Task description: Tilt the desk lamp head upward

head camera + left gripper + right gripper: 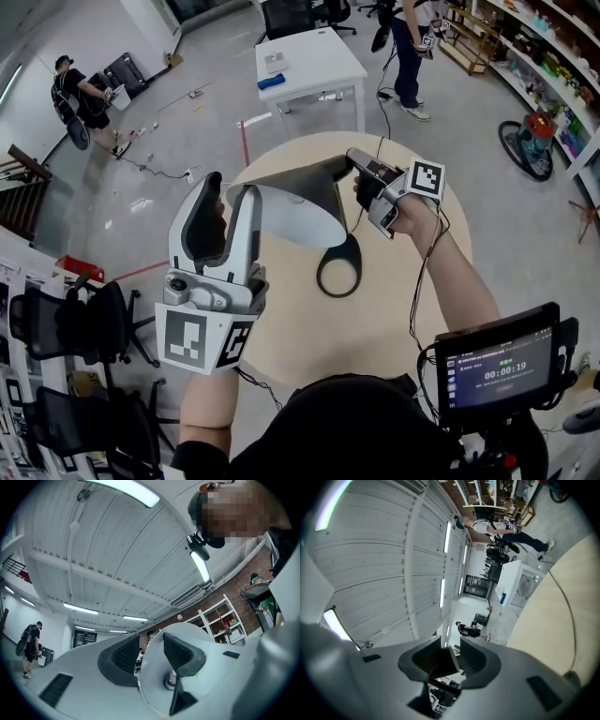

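My left gripper [230, 187] has its fingers [124, 656] closed on the wide rim of the lamp head [300, 202]. One finger lies outside the grey shade and the other inside its white hollow, beside the bulb [171, 681]. My right gripper [361, 169] is clamped on the desk lamp at the narrow end of that head, with a dark grey wedge [440, 660] pinched between the pads. I cannot tell whether that wedge is neck or stem. The head hangs above the round bench [375, 328], between the middle and the far edge, with its mouth turned toward the near left. The ring base [357, 262] lies flat on the bench near the middle, just under the head.
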A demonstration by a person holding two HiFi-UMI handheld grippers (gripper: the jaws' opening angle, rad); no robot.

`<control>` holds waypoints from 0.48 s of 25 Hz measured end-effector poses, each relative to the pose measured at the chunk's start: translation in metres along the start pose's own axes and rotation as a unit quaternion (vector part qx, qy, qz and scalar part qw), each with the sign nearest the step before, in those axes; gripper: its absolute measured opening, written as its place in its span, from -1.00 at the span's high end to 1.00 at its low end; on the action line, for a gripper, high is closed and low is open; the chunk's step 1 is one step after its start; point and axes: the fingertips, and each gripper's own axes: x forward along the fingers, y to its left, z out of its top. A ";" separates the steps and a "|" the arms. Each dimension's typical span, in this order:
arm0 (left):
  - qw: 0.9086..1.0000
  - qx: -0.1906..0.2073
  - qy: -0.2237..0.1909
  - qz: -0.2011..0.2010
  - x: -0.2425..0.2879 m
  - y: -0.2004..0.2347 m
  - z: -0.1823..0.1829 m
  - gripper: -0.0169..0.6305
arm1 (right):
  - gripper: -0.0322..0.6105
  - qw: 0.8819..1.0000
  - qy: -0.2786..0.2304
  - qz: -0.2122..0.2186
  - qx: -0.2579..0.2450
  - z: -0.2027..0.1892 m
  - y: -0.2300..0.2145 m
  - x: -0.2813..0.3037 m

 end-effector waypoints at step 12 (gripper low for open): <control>1.000 0.001 0.008 0.017 0.000 0.015 -0.004 0.42 | 0.52 1.000 0.003 0.001 -0.004 0.000 0.001 -0.002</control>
